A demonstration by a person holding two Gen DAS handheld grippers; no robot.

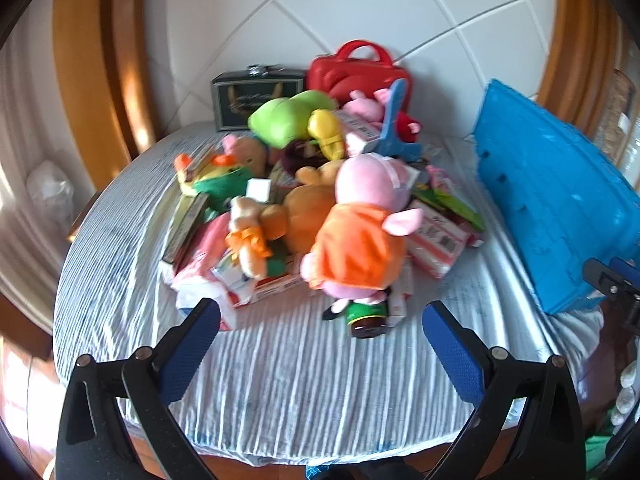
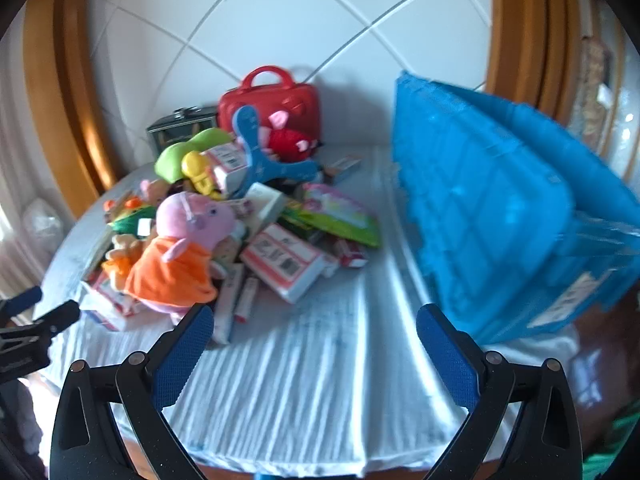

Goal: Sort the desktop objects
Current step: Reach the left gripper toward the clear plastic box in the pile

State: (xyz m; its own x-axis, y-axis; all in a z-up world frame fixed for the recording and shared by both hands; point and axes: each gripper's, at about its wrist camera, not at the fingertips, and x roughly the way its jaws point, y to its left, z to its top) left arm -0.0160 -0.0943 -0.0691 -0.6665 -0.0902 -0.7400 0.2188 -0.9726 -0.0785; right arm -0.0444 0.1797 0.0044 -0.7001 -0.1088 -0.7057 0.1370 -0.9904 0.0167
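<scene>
Left wrist view: left gripper (image 1: 320,332) spread wide, nothing between the jaws, striped white cloth-covered table (image 1: 300,392) beneath. Heap of soft toys and cartons lies just beyond the jaws; pink plush pig in orange dress (image 1: 360,232) nearest, a dark bottle (image 1: 368,320) under it. Blue plastic crate (image 1: 552,200) beyond the right-hand jaw.

Right wrist view: right gripper (image 2: 314,340) equally spread, empty. Pig beyond the left-hand jaw; white-and-red carton (image 2: 284,260) ahead; crate close past the right-hand jaw. Red plastic carry case (image 2: 272,104) at the far wall.
</scene>
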